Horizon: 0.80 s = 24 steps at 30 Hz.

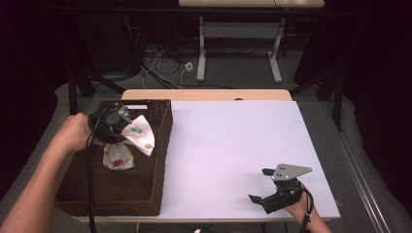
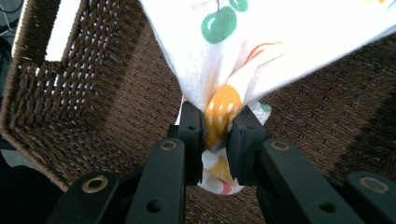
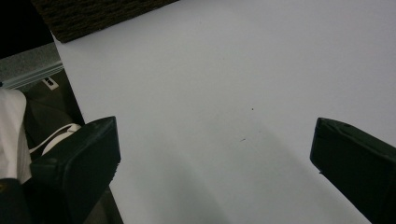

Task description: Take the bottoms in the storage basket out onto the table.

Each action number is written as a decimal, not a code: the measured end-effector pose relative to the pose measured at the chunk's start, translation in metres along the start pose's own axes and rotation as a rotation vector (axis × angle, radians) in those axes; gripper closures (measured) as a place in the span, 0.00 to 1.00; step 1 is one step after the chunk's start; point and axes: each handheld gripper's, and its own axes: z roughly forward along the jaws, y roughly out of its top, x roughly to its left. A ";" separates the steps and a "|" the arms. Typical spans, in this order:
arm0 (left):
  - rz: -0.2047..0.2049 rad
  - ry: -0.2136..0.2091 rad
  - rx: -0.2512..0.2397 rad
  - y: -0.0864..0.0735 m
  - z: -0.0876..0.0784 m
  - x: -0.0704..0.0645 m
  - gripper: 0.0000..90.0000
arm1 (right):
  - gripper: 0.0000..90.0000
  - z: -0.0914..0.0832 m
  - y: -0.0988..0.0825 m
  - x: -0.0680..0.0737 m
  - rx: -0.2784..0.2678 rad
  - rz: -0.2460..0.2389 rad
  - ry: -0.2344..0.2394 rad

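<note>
1. A person is sitting at a white tabletop [image 1: 228, 145], holding a gripper in each hand.
2. A brown wicker basket [image 1: 160, 145] is standing on the tabletop's left side, reaching its near edge.
3. The left gripper [image 1: 127, 127] is hanging over the far part of the basket, with the left hand [image 1: 75, 132] gripping it from the left.
4. In the left gripper view, its black fingers [image 2: 245, 135] are clenching a bunched fold of a white cloth [image 2: 219, 116] printed with green, orange and red fruit shapes.
5. The cloth [image 1: 141, 135] is hanging from those fingers above the basket's inside, spreading down and to the right toward the right wall.
6. A second cloth [image 1: 117, 156], white with coloured marks, is lying crumpled on the basket floor, just below and to the left of the held one.
7. Whether the two cloths are touching cannot be told.
8. The right gripper [image 1: 265, 185] is resting low at the tabletop's near right corner, well apart from the basket, with the right hand [image 1: 300, 209] behind it.
9. Its fingers [image 3: 74, 163] are spread wide and released, grasping nothing, with bare tabletop between them in the right gripper view.
10. A grey three-cornered plate [image 1: 290, 171] is sitting on top of that gripper.
11. A corner of the basket [image 3: 93, 14] is showing at the top of the right gripper view.
</note>
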 end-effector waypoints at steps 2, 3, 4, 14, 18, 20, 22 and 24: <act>0.006 0.002 0.005 0.001 -0.001 0.000 0.86 | 0.01 0.000 0.000 0.000 0.000 0.000 0.000; 0.006 0.003 0.006 0.001 -0.002 0.000 0.86 | 0.01 0.000 0.000 0.000 0.000 0.000 0.000; 0.010 0.004 0.006 0.002 -0.002 0.000 0.86 | 0.01 0.000 0.000 0.000 0.000 0.000 -0.001; 0.042 0.012 0.017 0.008 -0.008 0.002 0.86 | 0.01 0.000 0.000 0.000 0.004 0.008 -0.003; 0.045 0.014 0.020 0.011 -0.010 0.003 0.86 | 0.01 0.000 0.000 0.000 0.006 0.010 -0.003; 0.052 0.016 0.015 0.014 -0.011 0.002 0.86 | 0.01 0.000 0.000 0.000 0.004 0.007 -0.006; 0.072 0.015 0.030 0.016 -0.013 0.002 0.86 | 0.01 0.000 0.000 0.000 0.005 0.003 -0.004; 0.071 0.018 0.030 0.018 -0.014 0.002 0.86 | 0.02 0.000 0.000 0.000 0.005 0.003 -0.003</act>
